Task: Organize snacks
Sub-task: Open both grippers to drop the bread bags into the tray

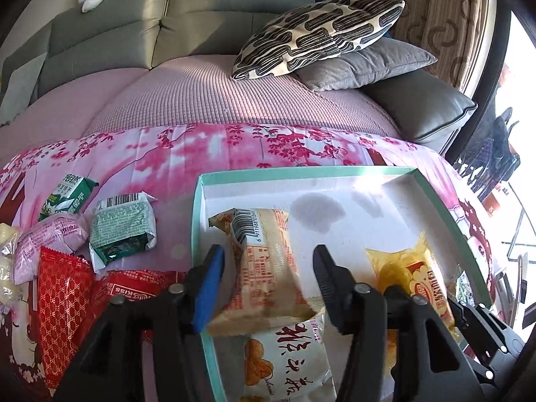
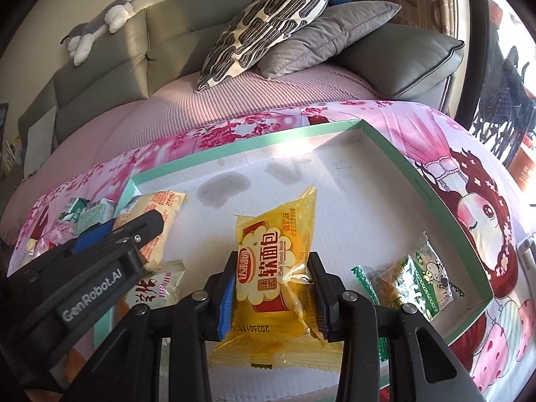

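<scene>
Left wrist view looks down on the left gripper (image 1: 268,261), whose jaws stand spread on either side of a beige snack packet (image 1: 264,268) printed with a barcode; neither pad touches the wrapper, and gaps show on both sides. That packet lies inside a shallow white box with a mint-green rim (image 1: 197,227), its near end resting on a second pale packet with red lettering (image 1: 291,361). The box sits on a pink blossom-print cloth (image 1: 234,154). Outside the box, to its left, more snacks lie on the cloth: a green-patterned packet (image 1: 124,231), a green and white carton (image 1: 70,197), a pale pink packet (image 1: 47,244) and two red wrappers (image 1: 63,288). From the right wrist view, the right gripper (image 2: 273,296) is pinching a yellow soft-bread packet (image 2: 271,268), both pads pressed against its sides, with the packet inside the box toward the near edge. To the right of it, also in the box, lies a green and clear packet with a cartoon cow (image 2: 415,278). The left gripper enters this view from the left edge, over the beige packet. Behind the cloth are a grey-green sofa (image 2: 110,77) and a black-and-cream patterned cushion (image 2: 264,23).
</scene>
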{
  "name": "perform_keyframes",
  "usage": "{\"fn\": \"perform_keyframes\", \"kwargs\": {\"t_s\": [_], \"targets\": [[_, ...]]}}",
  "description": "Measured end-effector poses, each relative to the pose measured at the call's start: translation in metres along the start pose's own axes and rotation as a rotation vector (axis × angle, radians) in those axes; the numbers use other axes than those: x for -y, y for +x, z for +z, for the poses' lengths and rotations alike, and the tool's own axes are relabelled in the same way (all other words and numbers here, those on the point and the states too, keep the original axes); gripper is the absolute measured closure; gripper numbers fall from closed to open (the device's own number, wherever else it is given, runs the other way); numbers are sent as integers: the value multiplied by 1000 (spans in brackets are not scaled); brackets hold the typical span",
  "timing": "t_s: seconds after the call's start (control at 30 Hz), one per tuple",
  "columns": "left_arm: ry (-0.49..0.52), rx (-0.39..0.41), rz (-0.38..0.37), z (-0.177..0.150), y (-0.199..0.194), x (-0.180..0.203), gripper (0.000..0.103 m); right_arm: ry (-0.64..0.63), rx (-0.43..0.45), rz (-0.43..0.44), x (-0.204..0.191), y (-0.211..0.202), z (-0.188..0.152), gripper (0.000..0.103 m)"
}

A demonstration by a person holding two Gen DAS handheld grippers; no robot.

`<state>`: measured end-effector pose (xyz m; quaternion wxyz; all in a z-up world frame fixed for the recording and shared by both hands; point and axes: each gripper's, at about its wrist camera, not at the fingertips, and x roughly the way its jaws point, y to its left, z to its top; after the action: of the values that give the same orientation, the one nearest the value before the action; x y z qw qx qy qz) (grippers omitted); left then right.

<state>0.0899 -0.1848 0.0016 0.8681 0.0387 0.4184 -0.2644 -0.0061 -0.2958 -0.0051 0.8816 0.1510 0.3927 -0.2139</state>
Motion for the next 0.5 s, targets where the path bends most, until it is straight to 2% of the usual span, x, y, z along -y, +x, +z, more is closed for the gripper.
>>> {"fn": "perform_keyframes", "kwargs": {"t_s": [0.1, 0.2, 0.23, 0.3, 0.43, 0.5], "targets": [[-9, -4, 0, 1, -4, -1, 39, -3, 7, 0, 0, -3, 0, 59], [-16, -5, -5, 4, -10, -2, 26, -12, 11, -6, -1, -5, 0, 45], [-16, -8, -2, 4, -12, -2, 24, -17, 12, -8, -1, -5, 0, 38], [-12, -7, 8, 5, -16, -3, 21, -23, 15, -13, -2, -6, 0, 33], [-4, -49, 108, 6, -22, -8, 18, -27, 19, -15, -1, -7, -1, 12], [4, -47, 156, 5, -26, -12, 12, -32, 21, -17, -2, -7, -1, 4]]}}
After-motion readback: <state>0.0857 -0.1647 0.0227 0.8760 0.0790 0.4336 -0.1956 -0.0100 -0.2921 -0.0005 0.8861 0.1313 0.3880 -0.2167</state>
